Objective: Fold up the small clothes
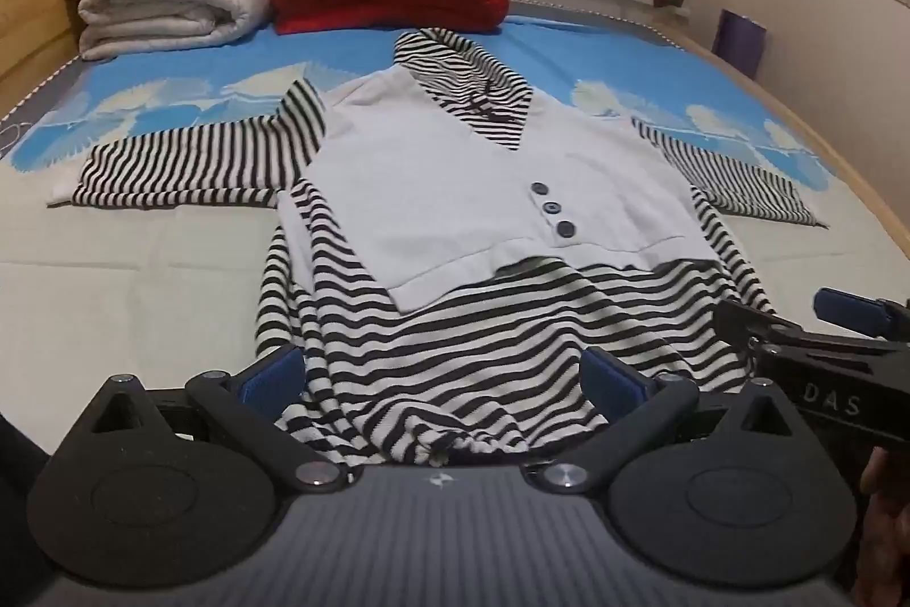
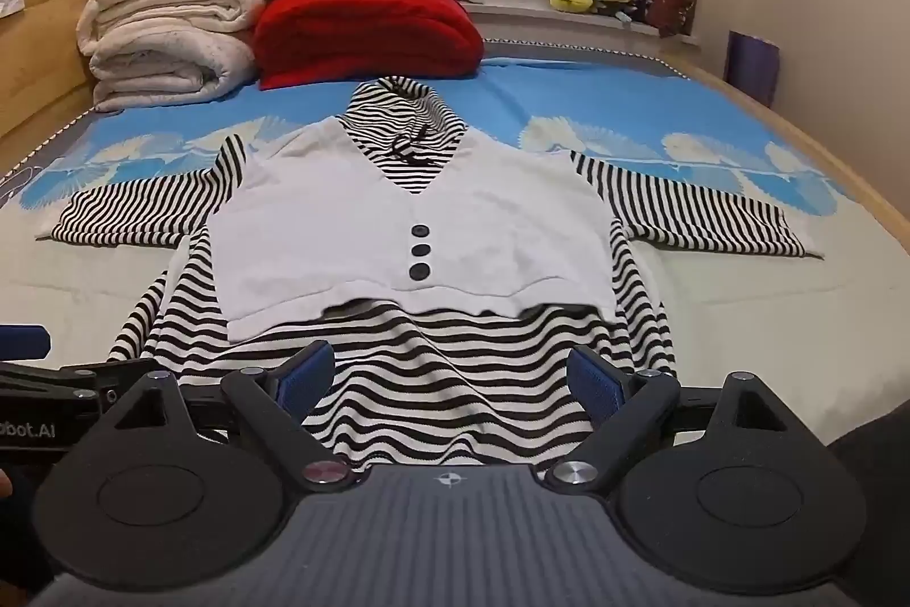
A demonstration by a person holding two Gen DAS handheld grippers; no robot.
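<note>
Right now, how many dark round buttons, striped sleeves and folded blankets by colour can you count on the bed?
Dark round buttons on the white vest front of the striped top: 3
Black-and-white striped sleeves, spread out to either side: 2
Folded red blanket: 1
Folded cream quilts, stacked: 2
Total: 8

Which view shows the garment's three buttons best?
Right wrist: the buttons face the camera squarely, near mid-frame. Left wrist shows all three buttons too, but slanted and off to the right.
</note>
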